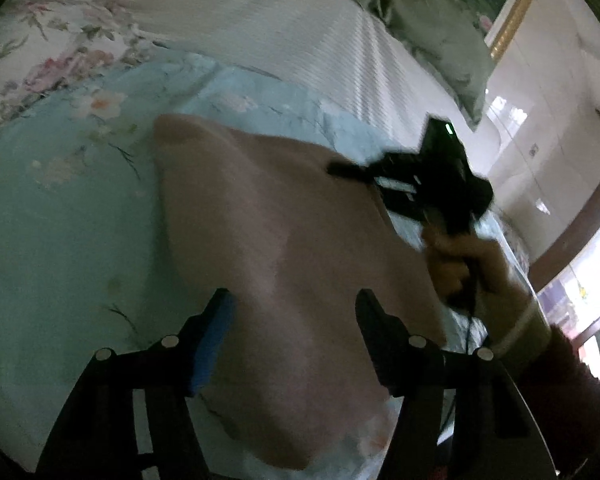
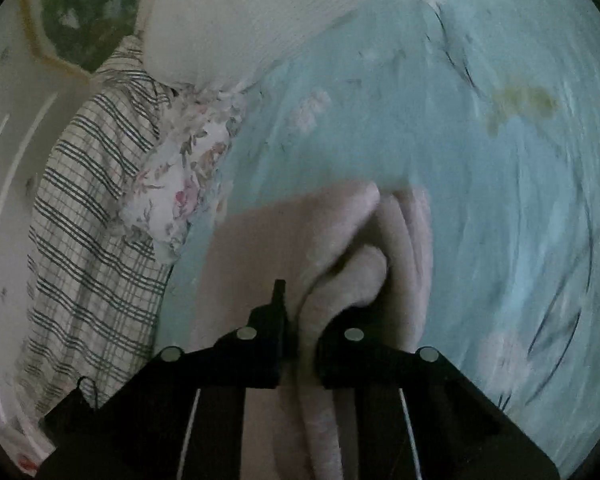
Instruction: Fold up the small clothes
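Left jaws apart, right jaws pinched on cloth.

My left gripper (image 1: 292, 312) points downward with its jaws standing apart over the pinkish garment (image 1: 284, 240), nothing pressed between them. My right gripper (image 2: 300, 320) also tilts down, jaws nearly together, a fold of that garment squeezed in the narrow gap. In the left wrist view I see my right hand (image 1: 468, 268) wrapped around its handle.

Soft matt pink cloth (image 1: 284, 248) on smooth printed quilt (image 1: 60, 208).
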The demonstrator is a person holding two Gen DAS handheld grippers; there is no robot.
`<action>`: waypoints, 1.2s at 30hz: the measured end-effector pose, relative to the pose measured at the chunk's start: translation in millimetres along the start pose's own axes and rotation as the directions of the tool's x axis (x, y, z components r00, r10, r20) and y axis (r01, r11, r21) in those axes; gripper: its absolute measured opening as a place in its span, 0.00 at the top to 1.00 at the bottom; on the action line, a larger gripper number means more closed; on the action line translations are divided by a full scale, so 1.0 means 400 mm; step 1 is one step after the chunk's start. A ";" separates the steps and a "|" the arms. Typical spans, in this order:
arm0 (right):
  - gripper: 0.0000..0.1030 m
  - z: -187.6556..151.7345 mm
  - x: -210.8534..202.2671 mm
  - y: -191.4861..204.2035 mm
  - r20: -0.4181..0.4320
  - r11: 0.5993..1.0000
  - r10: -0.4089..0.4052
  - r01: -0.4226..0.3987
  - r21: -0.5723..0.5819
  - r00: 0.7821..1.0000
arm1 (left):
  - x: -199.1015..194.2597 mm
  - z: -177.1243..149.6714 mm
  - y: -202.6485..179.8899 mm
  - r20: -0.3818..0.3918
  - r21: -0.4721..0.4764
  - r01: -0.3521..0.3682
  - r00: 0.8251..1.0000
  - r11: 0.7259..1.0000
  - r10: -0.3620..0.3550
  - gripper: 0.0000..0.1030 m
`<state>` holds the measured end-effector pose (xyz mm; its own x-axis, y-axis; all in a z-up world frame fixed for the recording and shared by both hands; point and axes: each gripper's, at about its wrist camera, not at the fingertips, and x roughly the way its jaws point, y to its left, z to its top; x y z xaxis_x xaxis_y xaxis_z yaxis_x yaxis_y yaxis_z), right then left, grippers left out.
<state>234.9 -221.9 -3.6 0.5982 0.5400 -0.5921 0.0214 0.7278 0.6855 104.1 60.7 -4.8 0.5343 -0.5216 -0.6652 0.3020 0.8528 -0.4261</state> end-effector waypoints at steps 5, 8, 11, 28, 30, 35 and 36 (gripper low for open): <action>0.56 0.009 -0.042 -0.034 0.084 0.979 -0.205 0.203 0.030 0.975 | 0.028 -0.016 -0.025 -0.032 0.032 0.004 0.999 0.999 -0.003 0.41; 0.51 -0.016 -0.083 -0.068 0.119 0.976 -0.208 0.197 0.093 0.971 | 0.043 -0.026 -0.029 -0.045 0.042 -0.004 0.999 0.999 0.006 0.41; 0.51 -0.040 -0.121 -0.027 0.161 0.985 -0.170 0.167 0.033 0.972 | 0.049 -0.033 -0.031 -0.049 0.068 -0.023 0.998 0.997 0.027 0.41; 0.84 -0.134 -0.111 0.085 0.080 0.997 0.006 -0.001 -0.073 0.997 | -0.013 -0.091 -0.067 -0.055 0.160 -0.013 0.998 0.987 0.022 0.41; 0.84 -0.147 -0.132 0.077 0.109 0.995 -0.069 0.076 -0.062 0.992 | -0.017 -0.095 -0.058 -0.060 0.155 -0.008 0.998 0.988 0.017 0.41; 0.84 -0.189 -0.086 -0.016 0.029 0.973 -0.231 0.231 0.004 0.972 | 0.023 -0.122 -0.032 -0.131 0.156 -0.042 0.989 0.987 0.063 0.41; 0.83 -0.196 -0.090 -0.019 0.040 0.973 -0.231 0.231 0.008 0.972 | 0.032 -0.130 -0.026 -0.145 0.151 -0.049 0.987 0.987 0.071 0.41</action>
<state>150.2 -213.6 -20.6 0.6090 0.3398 -0.7167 0.1652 0.8294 0.5336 66.7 43.8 -40.5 0.4338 -0.4583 -0.7758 0.3911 0.8714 -0.2961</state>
